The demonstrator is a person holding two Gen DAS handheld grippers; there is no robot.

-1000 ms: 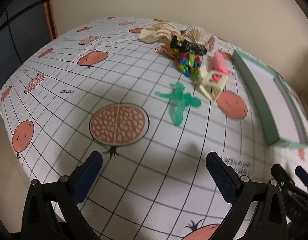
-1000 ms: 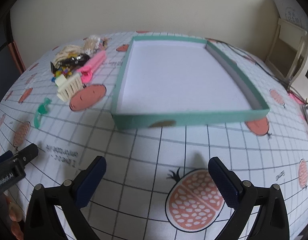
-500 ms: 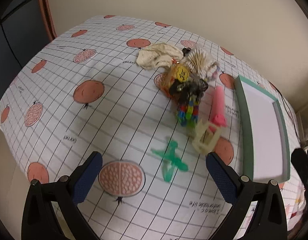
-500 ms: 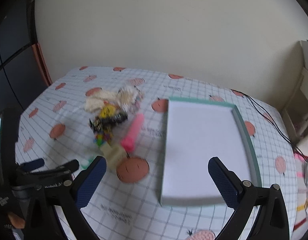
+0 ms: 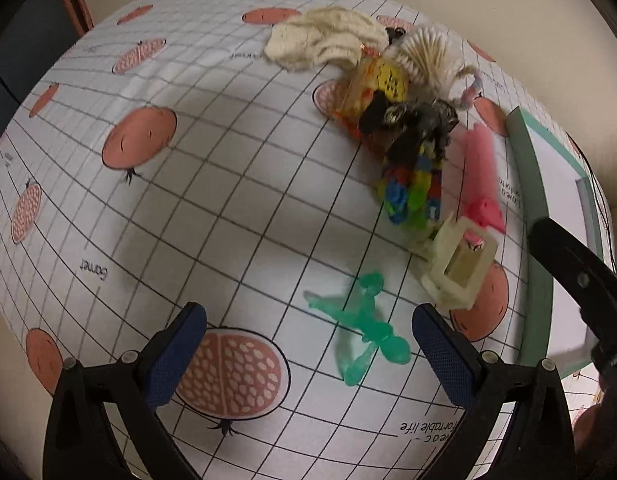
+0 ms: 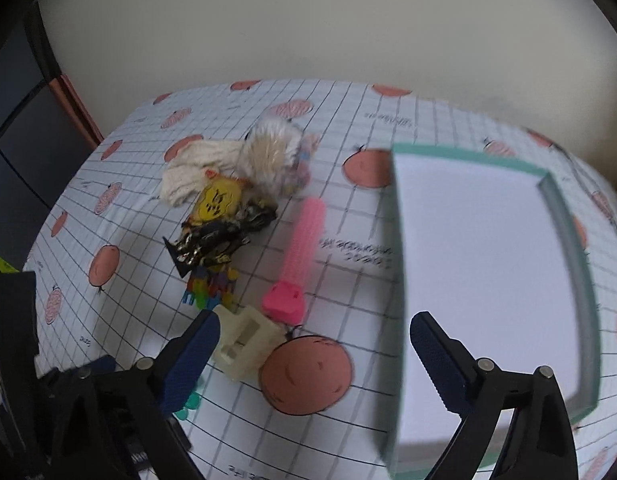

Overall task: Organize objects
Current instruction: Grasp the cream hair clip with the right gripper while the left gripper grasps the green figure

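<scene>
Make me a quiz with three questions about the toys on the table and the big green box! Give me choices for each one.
1. Where is the green toy figure?
A. inside the box
B. on the tablecloth, in front of the left gripper
C. on top of the pile

2. What colour is the long ridged comb-like thing?
A. pink
B. blue
C. black

3. What is in the green box now?
A. the cream knitted cloth
B. nothing that shows
C. the colourful clips

Answers:
1. B, it lies flat on the grid cloth between the left gripper's open fingers in the view.
2. A, it is bright pink in both views.
3. B, only its white floor shows, while the cream cloth and the colourful clips sit outside in the pile.
</scene>
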